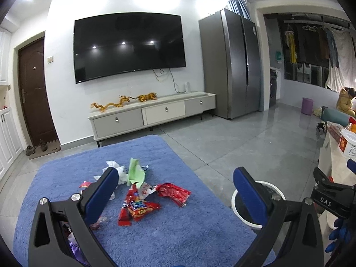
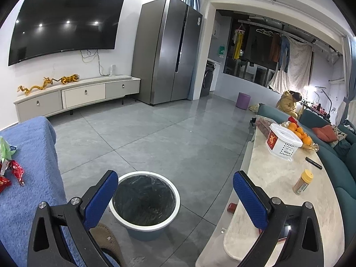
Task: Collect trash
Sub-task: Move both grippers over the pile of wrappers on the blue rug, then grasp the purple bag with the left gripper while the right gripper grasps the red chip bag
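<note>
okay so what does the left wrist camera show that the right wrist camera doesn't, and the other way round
Only the left wrist view shows the brown front door, the white crumpled tissue and the whole wrapper pile, including the red snack packets.

Only the right wrist view shows into the trash bin, with its dark liner, plus the yellow-capped jar and oranges on the marble table.

Both show the blue rug, the green wrapper, the TV and the fridge. Both grippers are open and empty.
</note>
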A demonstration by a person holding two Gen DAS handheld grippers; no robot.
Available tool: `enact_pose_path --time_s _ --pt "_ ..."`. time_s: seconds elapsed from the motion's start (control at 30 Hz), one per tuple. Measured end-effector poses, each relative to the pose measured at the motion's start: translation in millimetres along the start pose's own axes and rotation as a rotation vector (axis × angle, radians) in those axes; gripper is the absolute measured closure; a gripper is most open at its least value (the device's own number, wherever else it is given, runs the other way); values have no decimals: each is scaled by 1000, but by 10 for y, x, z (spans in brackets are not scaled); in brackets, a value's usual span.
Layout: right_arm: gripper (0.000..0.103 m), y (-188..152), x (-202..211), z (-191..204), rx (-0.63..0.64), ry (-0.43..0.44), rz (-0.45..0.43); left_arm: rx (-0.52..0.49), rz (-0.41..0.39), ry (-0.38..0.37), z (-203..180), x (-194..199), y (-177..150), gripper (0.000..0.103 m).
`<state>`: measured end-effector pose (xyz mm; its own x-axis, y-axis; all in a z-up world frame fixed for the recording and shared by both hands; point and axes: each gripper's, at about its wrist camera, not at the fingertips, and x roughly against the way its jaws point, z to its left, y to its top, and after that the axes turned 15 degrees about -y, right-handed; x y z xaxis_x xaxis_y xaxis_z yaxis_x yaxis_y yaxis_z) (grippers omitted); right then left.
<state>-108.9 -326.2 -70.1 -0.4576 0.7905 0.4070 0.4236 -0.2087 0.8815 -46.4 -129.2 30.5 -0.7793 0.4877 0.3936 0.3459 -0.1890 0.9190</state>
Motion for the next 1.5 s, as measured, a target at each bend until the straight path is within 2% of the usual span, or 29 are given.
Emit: enact_pose_path --time_s 0.33,0.5,0.67,0.87,1.0,1.1,1.27,1.37,1.5 --pt "0 -16 -238 64 -5 34 41 5 116 -57 -61 -357 -45 0" --pt "0 -21 -294 99 -37 93 65 7 138 -75 -8 -387 -102 0" --pt "0 31 -167 288 -2 156 57 32 134 -82 168 -318 -96 0" --pt "0 100 165 695 105 301 30 44 95 -28 597 22 -181 0" --pt "0 142 373 980 156 438 33 83 114 4 1045 268 -354 0" --pt "0 143 480 1228 182 556 69 111 150 26 1371 416 -535 0" --pt "0 69 635 1731 232 767 175 147 205 -1 1705 524 -850 0" --pt "0 38 739 1916 277 837 207 182 232 -35 1812 470 -990 0" --pt "3 40 857 2253 349 899 201 203 250 -78 1904 366 -1072 3"
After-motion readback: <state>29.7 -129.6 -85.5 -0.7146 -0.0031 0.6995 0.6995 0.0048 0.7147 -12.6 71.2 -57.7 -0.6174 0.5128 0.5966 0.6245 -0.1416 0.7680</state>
